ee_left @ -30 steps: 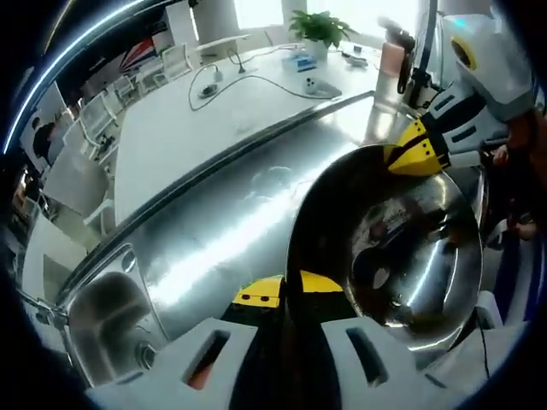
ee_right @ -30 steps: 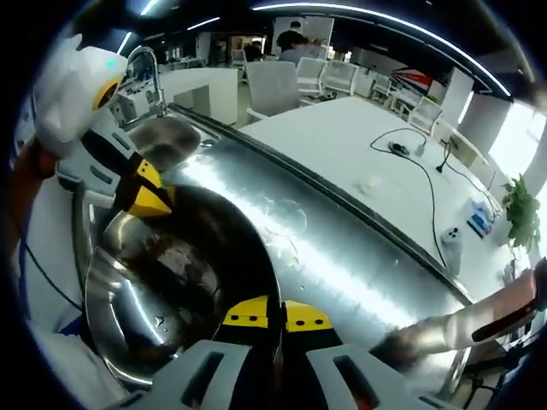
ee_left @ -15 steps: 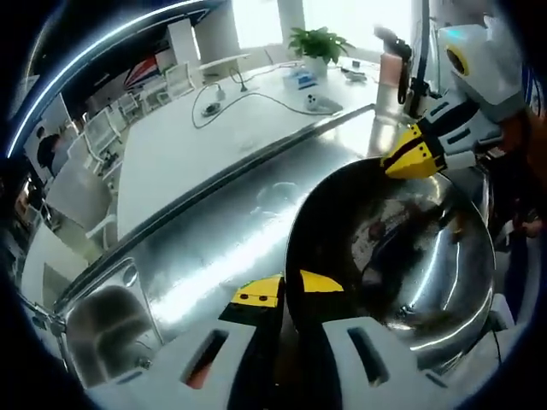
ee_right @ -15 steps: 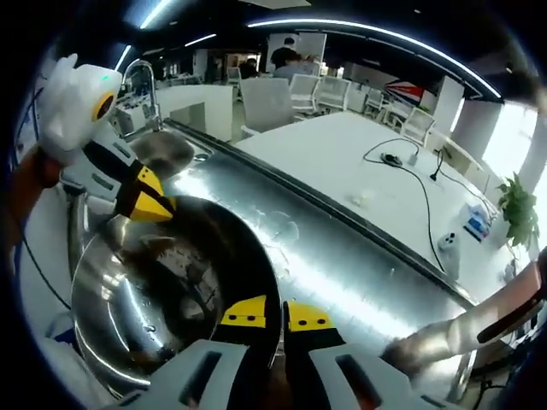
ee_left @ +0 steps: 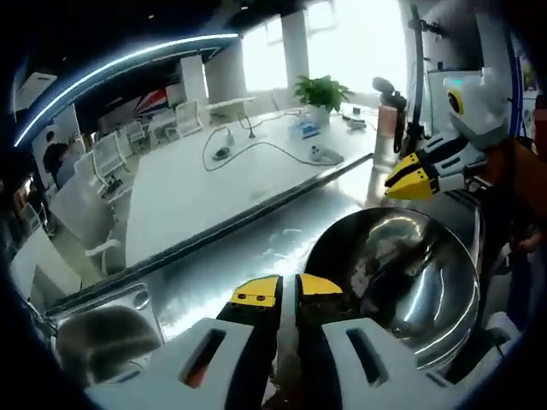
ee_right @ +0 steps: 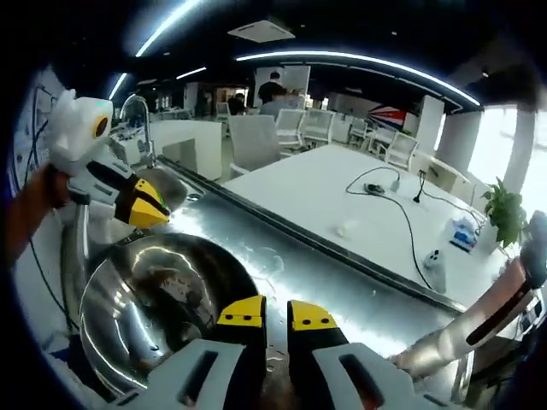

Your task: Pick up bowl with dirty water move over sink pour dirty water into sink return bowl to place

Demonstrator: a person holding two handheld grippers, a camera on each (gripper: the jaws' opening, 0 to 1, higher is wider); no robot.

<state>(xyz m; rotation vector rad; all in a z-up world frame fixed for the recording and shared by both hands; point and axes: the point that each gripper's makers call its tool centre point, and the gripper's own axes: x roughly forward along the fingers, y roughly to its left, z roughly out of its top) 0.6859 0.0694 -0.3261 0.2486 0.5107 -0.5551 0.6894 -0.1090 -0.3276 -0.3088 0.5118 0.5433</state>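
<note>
The steel bowl (ee_left: 402, 282) is held level over the steel counter (ee_left: 222, 265), with brown dregs and reflections inside it. My left gripper (ee_left: 289, 289) is shut on its near rim, yellow tips either side of the thin edge. The right gripper (ee_left: 414, 178) comes in from the right and meets the far rim. In the right gripper view the same bowl (ee_right: 158, 299) lies at lower left, and my right gripper (ee_right: 277, 313) pinches its rim. The left gripper (ee_right: 144, 205) reaches the opposite rim from the left. The sink (ee_left: 102, 342) is at lower left.
A tap (ee_right: 141, 115) stands over the sink basin (ee_right: 171, 184) behind the left gripper. A long white table (ee_left: 214, 171) with cables, small devices and a potted plant (ee_left: 320, 90) runs beyond the counter's raised edge. Office chairs (ee_right: 282, 128) stand farther off.
The bowl has swung from steeply tipped to nearly level and sits lower in both views. Both cameras have pitched up, showing more of the room and ceiling.
</note>
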